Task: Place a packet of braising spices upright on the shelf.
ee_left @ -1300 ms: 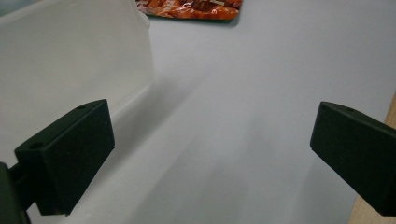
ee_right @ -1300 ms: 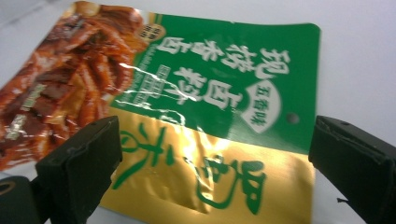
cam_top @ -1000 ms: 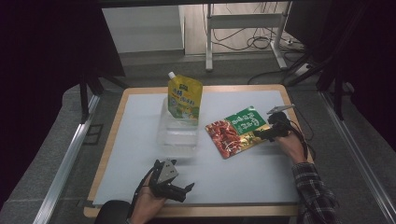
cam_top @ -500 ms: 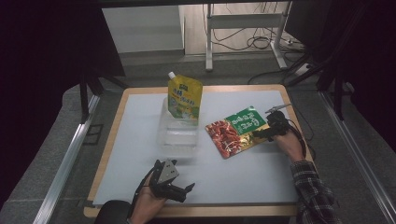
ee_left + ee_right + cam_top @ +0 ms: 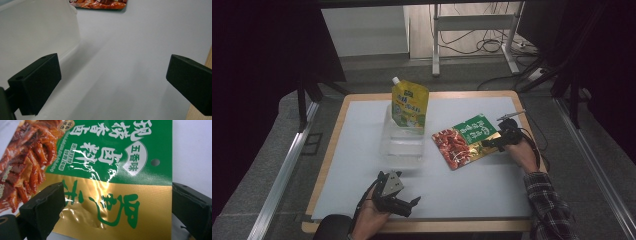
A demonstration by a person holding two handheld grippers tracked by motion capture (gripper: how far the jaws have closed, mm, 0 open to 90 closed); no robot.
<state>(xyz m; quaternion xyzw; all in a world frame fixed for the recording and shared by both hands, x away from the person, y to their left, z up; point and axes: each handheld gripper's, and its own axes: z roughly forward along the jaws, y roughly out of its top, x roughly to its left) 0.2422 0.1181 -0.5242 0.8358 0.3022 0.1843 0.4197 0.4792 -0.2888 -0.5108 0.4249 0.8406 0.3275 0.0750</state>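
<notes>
Spreading across the middle of the high view: the counter (image 5: 362,145), its pale sheet framed by a wooden rim. Standing left of centre on it: a clear plastic bin (image 5: 403,141), see-through walls rising also at the left of the left gripper view (image 5: 37,32). Leaning upright in the bin's far end: a yellow-green spouted pouch (image 5: 409,106), white cap at its upper left corner. Lying flat just right of the bin, not touching it: a foil snack packet (image 5: 466,139), red food picture toward the bin, green and gold panels toward the right edge; nothing lying between packet and bin. Showing at the top of the left gripper view: a strip of the same packet (image 5: 100,3). Resting near the front rim, well apart from everything: the left tongs (image 5: 404,204), jaws spread wide over bare counter, holding nothing. Sitting at the packet's right end: the right tongs (image 5: 492,144), jaws gaping wide, one at each side of the gold panel (image 5: 112,207) in the right gripper view, straddling the packet's width without clamping it; contact with the foil not clear.
</notes>
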